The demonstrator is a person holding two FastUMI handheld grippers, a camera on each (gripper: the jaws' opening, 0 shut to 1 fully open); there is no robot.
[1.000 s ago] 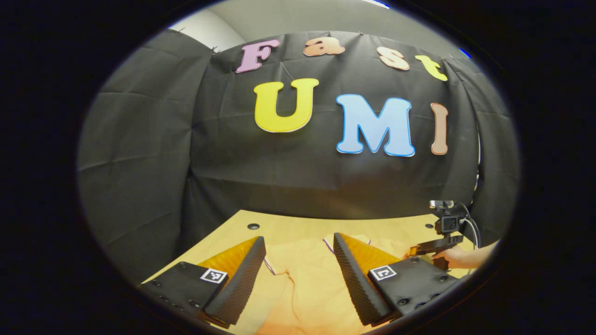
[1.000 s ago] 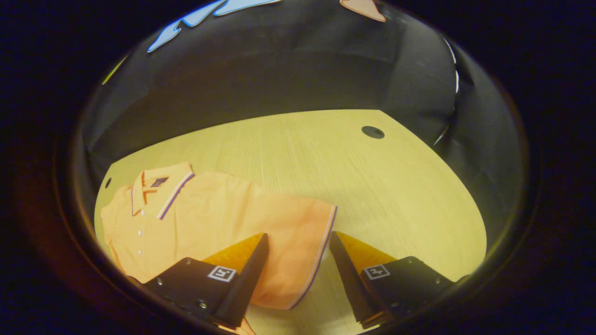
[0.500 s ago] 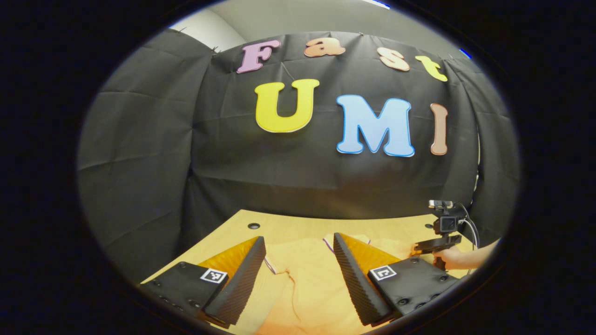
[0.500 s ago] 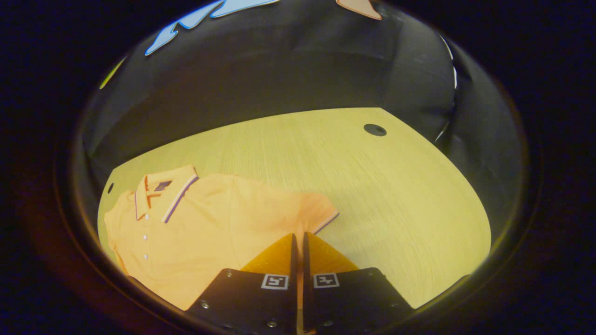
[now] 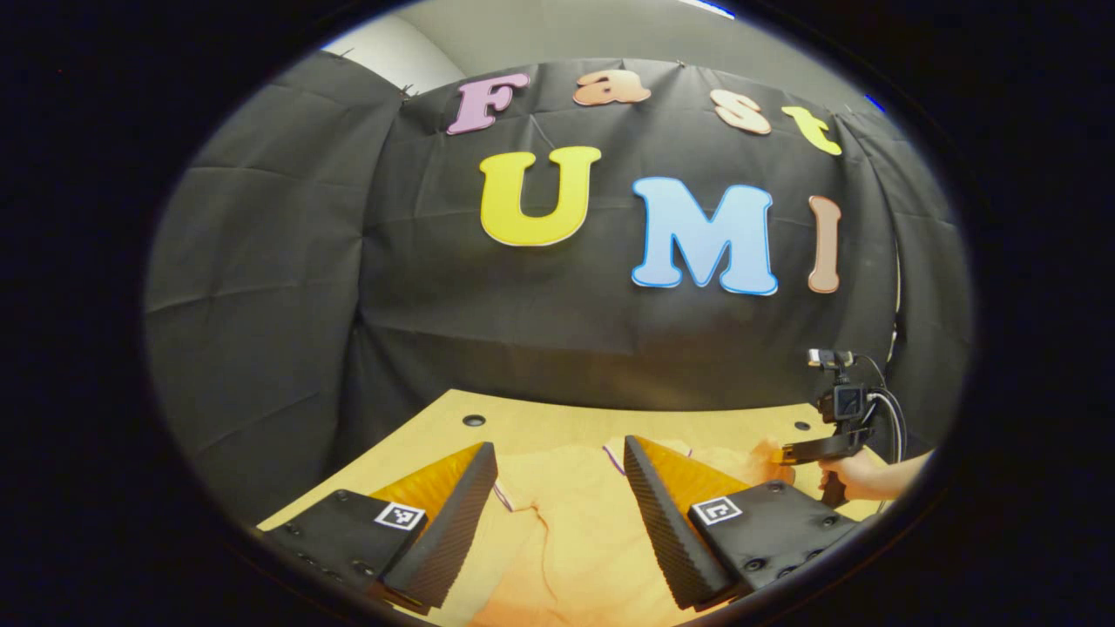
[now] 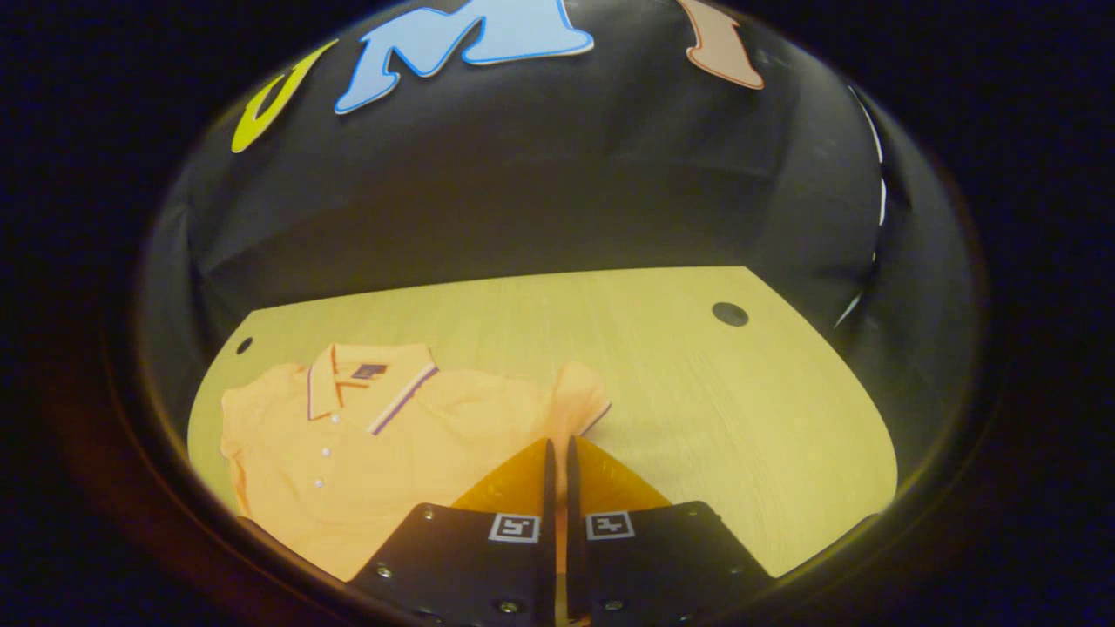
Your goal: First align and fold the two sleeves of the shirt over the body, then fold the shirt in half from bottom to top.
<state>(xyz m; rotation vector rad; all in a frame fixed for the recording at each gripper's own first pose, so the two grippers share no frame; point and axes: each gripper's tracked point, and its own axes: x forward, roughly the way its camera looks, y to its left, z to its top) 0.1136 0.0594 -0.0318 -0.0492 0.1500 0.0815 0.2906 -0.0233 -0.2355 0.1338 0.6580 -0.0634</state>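
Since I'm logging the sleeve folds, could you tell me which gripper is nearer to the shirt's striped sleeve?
Right. The right gripper is shut on the sleeve, raising its striped cuff. The left gripper hangs open over the shirt across from it.

The right gripper (image 6: 557, 453), open around the sleeve (image 6: 579, 402) edge a second ago, is now closed on it and raised, lifting the sleeve off the table (image 6: 697, 383). In the left gripper view, the right gripper (image 5: 788, 455) sits higher than before.
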